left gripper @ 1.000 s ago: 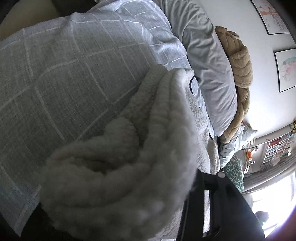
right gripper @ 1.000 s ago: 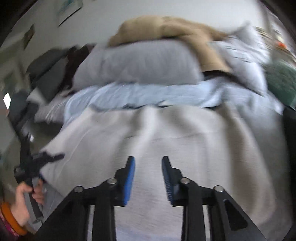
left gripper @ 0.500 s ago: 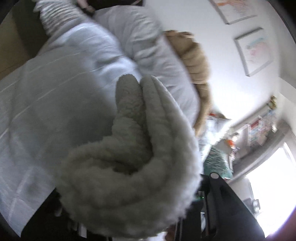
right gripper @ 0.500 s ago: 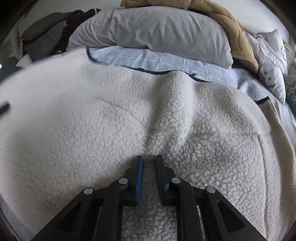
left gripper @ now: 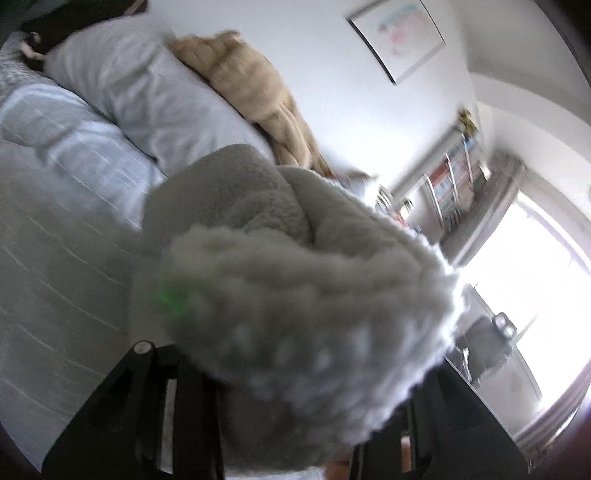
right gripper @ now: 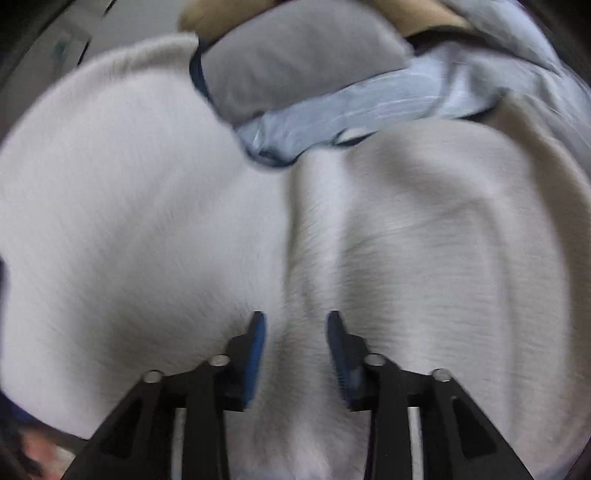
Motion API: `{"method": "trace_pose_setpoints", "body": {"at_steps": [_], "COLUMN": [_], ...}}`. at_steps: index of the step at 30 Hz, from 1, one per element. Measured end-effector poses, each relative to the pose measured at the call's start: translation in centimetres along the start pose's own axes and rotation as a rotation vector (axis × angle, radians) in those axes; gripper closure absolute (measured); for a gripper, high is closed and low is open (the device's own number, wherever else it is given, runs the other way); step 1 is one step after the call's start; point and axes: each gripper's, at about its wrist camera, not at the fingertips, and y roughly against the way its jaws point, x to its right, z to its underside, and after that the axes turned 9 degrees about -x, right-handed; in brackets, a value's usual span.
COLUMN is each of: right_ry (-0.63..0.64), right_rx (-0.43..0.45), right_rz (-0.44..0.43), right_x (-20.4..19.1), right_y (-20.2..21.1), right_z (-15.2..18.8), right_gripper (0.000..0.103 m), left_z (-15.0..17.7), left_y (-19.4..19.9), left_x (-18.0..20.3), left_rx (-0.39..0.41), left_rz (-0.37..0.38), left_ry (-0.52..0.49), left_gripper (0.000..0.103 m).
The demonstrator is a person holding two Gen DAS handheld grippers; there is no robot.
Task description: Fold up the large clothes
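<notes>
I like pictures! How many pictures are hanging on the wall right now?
1: a framed picture high on the white wall, above the tan blanket piled behind the grey pillow. Others may be outside the view.

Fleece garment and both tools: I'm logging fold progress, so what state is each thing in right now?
Fleece garment: spread over the bed, one part lifted in a bunch.
Left tool: shut on a bunched wad of the fleece garment.
Right tool: open, jaws have just been opening, fleece garment under the gap, not pinched.
Pillow: lying at the head of the bed.
</notes>
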Motion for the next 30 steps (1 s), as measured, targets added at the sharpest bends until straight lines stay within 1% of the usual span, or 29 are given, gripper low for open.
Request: {"method": "trace_pose_setpoints", "body": {"at_steps": [2,6,7,9,11,12,14,16,17,18,19,20,21,22,23,25,28,30], "right_ry": [-0.035,-0.088,-0.097,-0.109,-0.123,-0.132,-0.153,-0.172,-0.178,-0.182,-0.185,-0.192,-0.201,-0.210,-0.221,-0.231,-0.231,-0.231], "right_rx": [0.023,0.069,0.082,0.110,0.128,0.130,0.116,0.086,0.075,0.069,0.064,0.063,0.064,0.065,0.066,0.064,0.050,0.035], "right_rz": [0.007,-0.005,0.000,0.022,0.025,0.012,-0.045,-0.116,-0.141,-0.154,-0.167,-0.177,-0.186,-0.194,-0.201,-0.207,-0.218,-0.232], "right_x": [2.0,6.0,6.8,8.3,9.6,10.0,10.8,11.6,11.6,11.7,11.6,11.7,11.7,11.7,11.7,11.6,11.4,11.1], "right_y": [2.6,7.4,8.3,10.1,11.3,11.7,11.8,11.8,11.5,11.5,11.4,11.1,11.0,10.8,10.7,10.6,10.1,9.7], "right_z": [0.4,1.7,2.0,2.8,3.4,3.8,4.1,4.0,3.8,3.6,3.6,3.5,3.5,3.2,3.1,3.0,2.7,2.6], "right_gripper": [0.047,0.041,0.038,0.033,0.030,0.029,0.027,0.026,0.025,0.025,0.025,0.025,0.025,0.024,0.024,0.023,0.022,0.022], "left_z": [1.2,3.6,4.3,6.0,8.1,9.1,11.5,12.0,12.0,11.8,11.5,10.9,10.6,10.3,10.1,10.1,10.3,10.0], "left_y": [-1.8,-5.7,-6.7,-9.2,-11.5,-12.1,-12.8,-13.2,-13.0,-12.8,-12.6,-12.1,-11.8,-11.4,-10.9,-10.1,-8.4,-7.1], "left_x": [1.1,2.8,3.1,3.5,3.7,3.8,5.2,5.8,5.9,6.0,6.0,6.3,6.6,6.9,7.2,7.5,7.6,7.7], "left_rx": [-0.048,-0.149,-0.176,-0.246,-0.314,-0.332,-0.328,-0.329,-0.328,-0.330,-0.334,-0.349,-0.371,-0.403,-0.435,-0.493,-0.561,-0.601], "left_rz": [0.013,0.016,0.012,-0.008,-0.053,-0.072,-0.120,-0.146,-0.145,-0.135,-0.130,-0.110,-0.086,-0.049,-0.012,0.044,0.109,0.179], "left_ry": [-0.030,-0.091,-0.104,-0.136,-0.187,-0.225,-0.359,-0.414,-0.424,-0.421,-0.414,-0.410,-0.413,-0.420,-0.428,-0.454,-0.501,-0.510], "left_gripper": [0.069,0.068,0.068,0.067,0.067,0.067,0.067,0.067,0.067,0.067,0.064,0.056,0.051,0.042,0.038,0.035,0.035,0.035]}}
